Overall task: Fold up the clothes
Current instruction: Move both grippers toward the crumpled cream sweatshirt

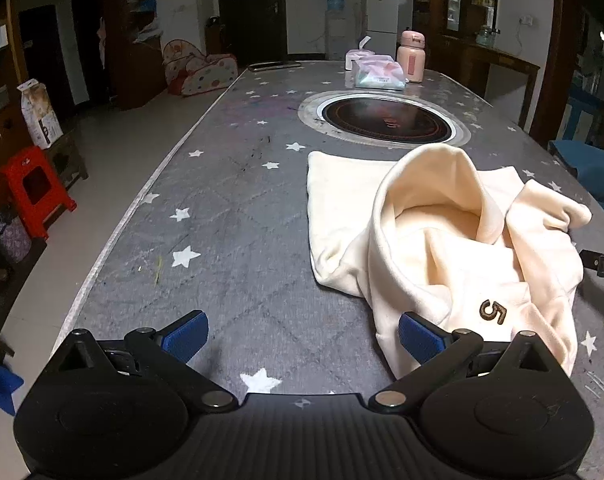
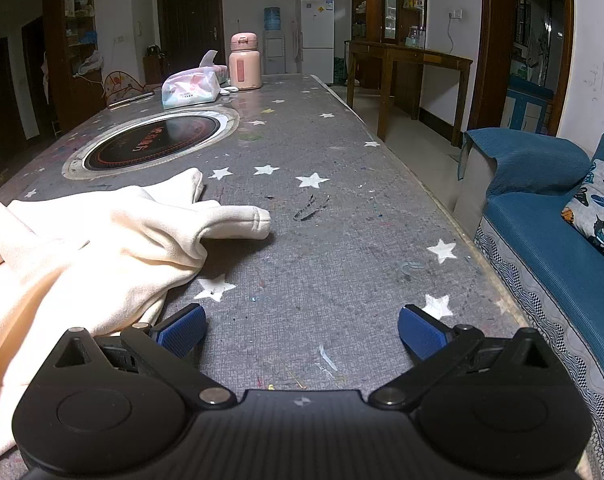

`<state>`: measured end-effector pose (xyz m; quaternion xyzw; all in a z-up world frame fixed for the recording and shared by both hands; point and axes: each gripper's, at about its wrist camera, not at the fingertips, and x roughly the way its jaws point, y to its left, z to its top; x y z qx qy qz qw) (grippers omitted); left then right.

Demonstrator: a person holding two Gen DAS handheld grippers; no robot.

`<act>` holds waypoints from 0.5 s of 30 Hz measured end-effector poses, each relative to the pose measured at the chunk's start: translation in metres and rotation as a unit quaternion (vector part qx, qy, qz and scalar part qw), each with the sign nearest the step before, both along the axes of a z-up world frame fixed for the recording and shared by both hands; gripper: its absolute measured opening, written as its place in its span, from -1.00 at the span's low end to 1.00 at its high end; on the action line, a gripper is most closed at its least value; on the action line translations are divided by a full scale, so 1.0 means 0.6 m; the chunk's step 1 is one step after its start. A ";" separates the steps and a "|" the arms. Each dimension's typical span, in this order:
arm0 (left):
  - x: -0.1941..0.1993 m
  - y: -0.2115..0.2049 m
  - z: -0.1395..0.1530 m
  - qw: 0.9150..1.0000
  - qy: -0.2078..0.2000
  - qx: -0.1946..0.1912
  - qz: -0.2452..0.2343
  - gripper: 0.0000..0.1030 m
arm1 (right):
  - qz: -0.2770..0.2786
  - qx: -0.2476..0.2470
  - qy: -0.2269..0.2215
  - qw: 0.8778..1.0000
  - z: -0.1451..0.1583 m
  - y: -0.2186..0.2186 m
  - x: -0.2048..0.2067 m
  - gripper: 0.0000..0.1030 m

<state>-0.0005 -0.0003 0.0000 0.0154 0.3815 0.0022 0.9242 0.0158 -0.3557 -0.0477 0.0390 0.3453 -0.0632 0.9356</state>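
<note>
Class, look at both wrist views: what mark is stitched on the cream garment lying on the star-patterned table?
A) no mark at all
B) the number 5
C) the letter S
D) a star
B: in the left wrist view a dark number 5 shows on the cream garment, near the open left gripper.

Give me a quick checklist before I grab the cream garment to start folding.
1. Left tool open and empty: ok.
2. Right tool open and empty: ok.
3. Cream garment lying flat: not ok, bunched with a raised fold.
4. Sleeve within view for a grasp: ok.
5. Garment clear of the round cooktop: ok.
6. Tissue pack and pink bottle out of the way: ok, at the far end.
</note>
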 end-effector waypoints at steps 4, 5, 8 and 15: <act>-0.009 -0.005 0.001 1.000 0.000 -0.005 0.002 1.00 | 0.000 0.001 0.001 1.000 -0.001 -0.001 -0.002 1.00; -0.011 -0.006 0.001 1.000 0.000 -0.007 0.003 1.00 | -0.001 0.000 0.001 1.000 -0.001 -0.001 -0.002 1.00; -0.018 -0.010 0.001 1.000 -0.001 -0.010 0.004 1.00 | -0.003 0.004 0.000 1.000 0.001 -0.002 -0.004 1.00; -0.024 -0.015 0.006 1.000 0.005 -0.016 0.004 1.00 | 0.016 0.010 0.010 1.000 0.006 -0.003 -0.010 1.00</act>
